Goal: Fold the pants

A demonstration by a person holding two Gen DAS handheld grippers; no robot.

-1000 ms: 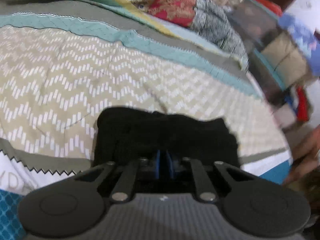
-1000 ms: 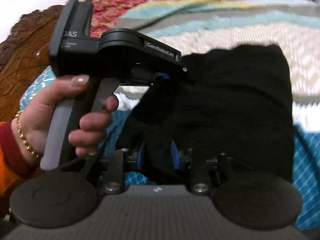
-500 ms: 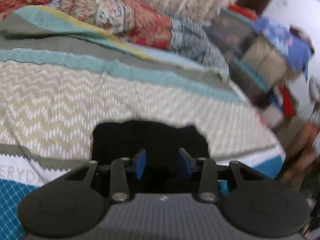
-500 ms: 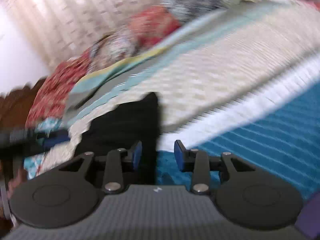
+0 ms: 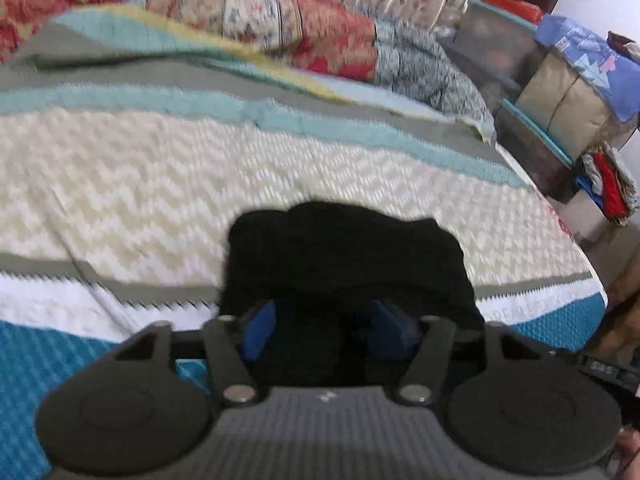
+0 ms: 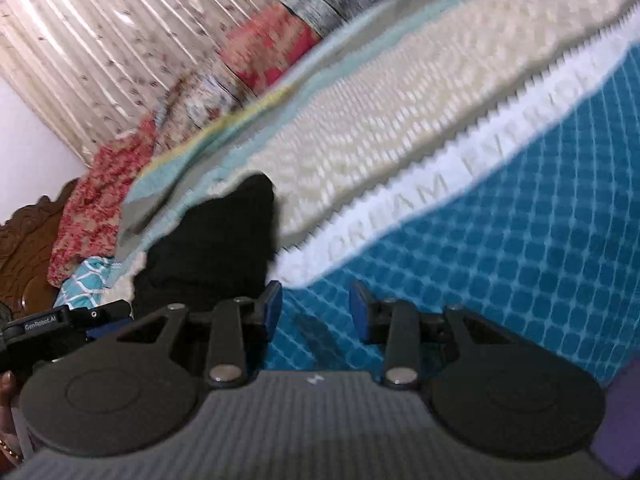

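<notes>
Left gripper: jaws now wide apart and empty, where 1 second ago they were pinched on the black pants. The pants lie as a compact folded bundle on the bed, straddling the zigzag band and the white stripe, directly ahead of this gripper.

Right gripper: likewise released, jaws open and empty, swung off to the right over the blue checked area; the pants sit to its left. Motion blur is heavy, so neatness of the edges cannot be confirmed.

Judgement: both releases suggest the fold is finished or nearly so.
</notes>
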